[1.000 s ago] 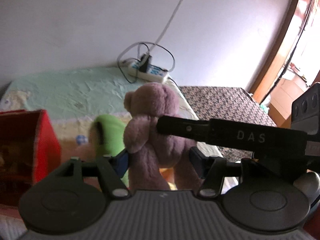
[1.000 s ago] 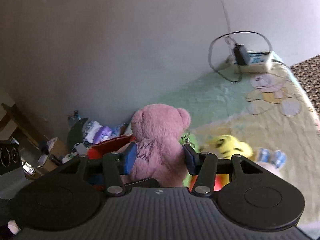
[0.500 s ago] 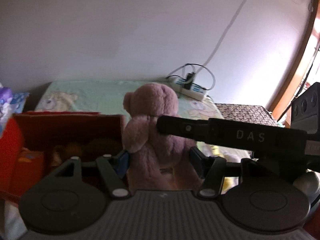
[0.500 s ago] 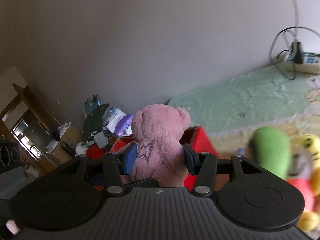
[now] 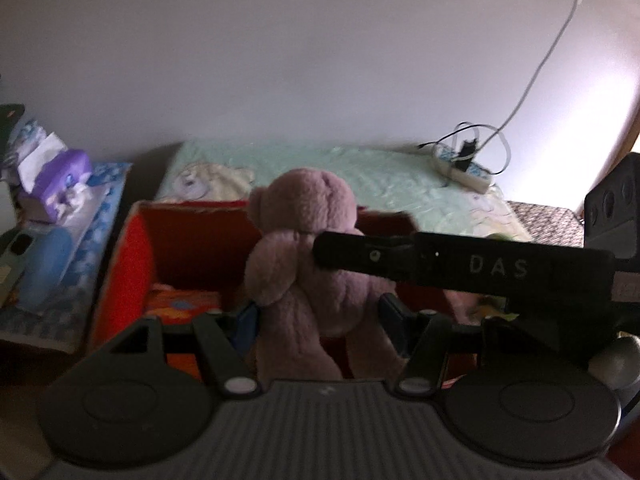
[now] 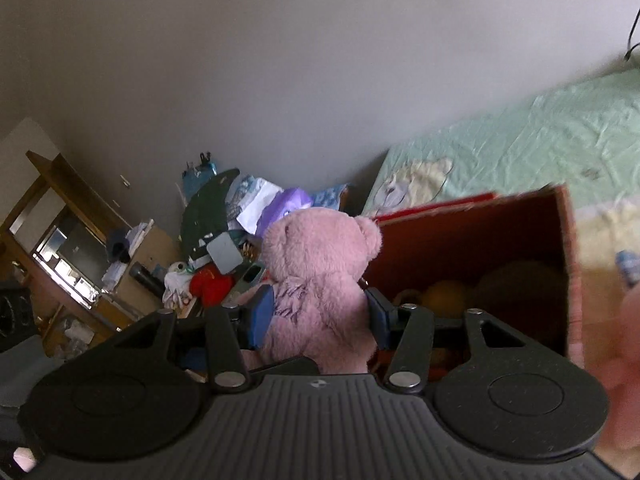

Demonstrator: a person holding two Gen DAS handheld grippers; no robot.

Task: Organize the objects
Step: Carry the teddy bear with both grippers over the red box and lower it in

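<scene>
Both grippers are shut on one pink teddy bear [image 5: 308, 264], held in the air over an open red box [image 5: 188, 236]. My left gripper [image 5: 318, 316] grips its lower body. My right gripper [image 6: 318, 312] grips the bear [image 6: 320, 276] from the other side, and its black finger marked DAS [image 5: 460, 268] crosses the bear's chest in the left wrist view. The red box [image 6: 480, 236] holds several soft toys in shadow, among them an orange printed one [image 5: 180, 304].
The box stands on a bed with a pale green sheet [image 5: 360, 176]. A white power strip with cables [image 5: 460, 164] lies by the wall. A cluttered side table with a purple tissue pack [image 5: 56, 180] stands left. A wooden desk [image 6: 72, 240] is beyond.
Both grippers have carried the bear to the left, from above the loose green and yellow toys on the bed to above the red box. The grip on the bear is unchanged.
</scene>
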